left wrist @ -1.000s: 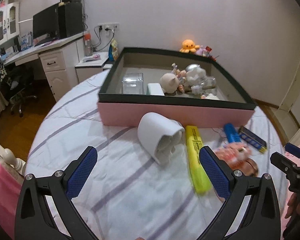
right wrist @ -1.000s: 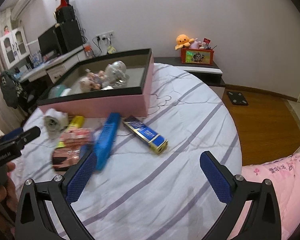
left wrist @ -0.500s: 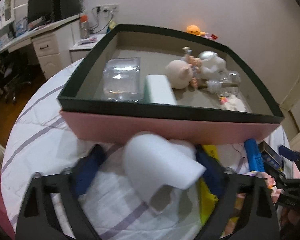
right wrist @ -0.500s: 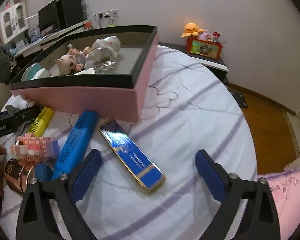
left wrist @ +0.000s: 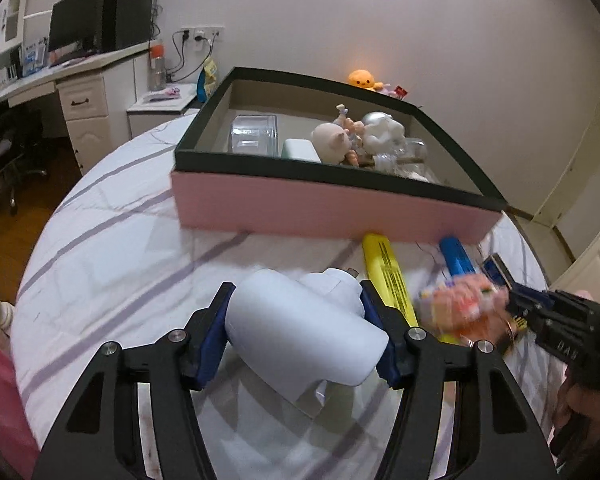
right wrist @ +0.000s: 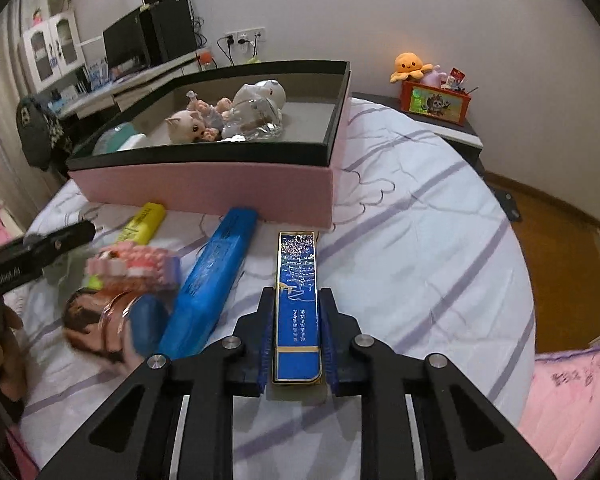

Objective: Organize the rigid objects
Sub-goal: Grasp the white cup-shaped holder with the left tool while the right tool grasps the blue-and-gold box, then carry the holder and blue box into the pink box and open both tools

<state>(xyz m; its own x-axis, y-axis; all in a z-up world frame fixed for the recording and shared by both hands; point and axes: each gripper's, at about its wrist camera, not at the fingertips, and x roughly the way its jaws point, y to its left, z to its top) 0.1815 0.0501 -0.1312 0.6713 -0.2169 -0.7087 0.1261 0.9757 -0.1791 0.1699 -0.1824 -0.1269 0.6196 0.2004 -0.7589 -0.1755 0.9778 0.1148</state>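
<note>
Left gripper (left wrist: 296, 304) clamps white holder (left wrist: 300, 332); right gripper (right wrist: 297, 320) clamps blue box (right wrist: 297, 300); both just before pink tray (right wrist: 220, 188), markers between.

Each camera sits low behind its own jaws, looking forward across the bed (left wrist: 112, 264) at close range. The left wrist view faces the long side of the pink box (left wrist: 332, 208), while the right wrist view sees it (right wrist: 204, 184) from further right. Both share the box, the yellow marker (left wrist: 384, 276) (right wrist: 144, 226) and the blue case (left wrist: 456, 258) (right wrist: 212, 284).
</note>
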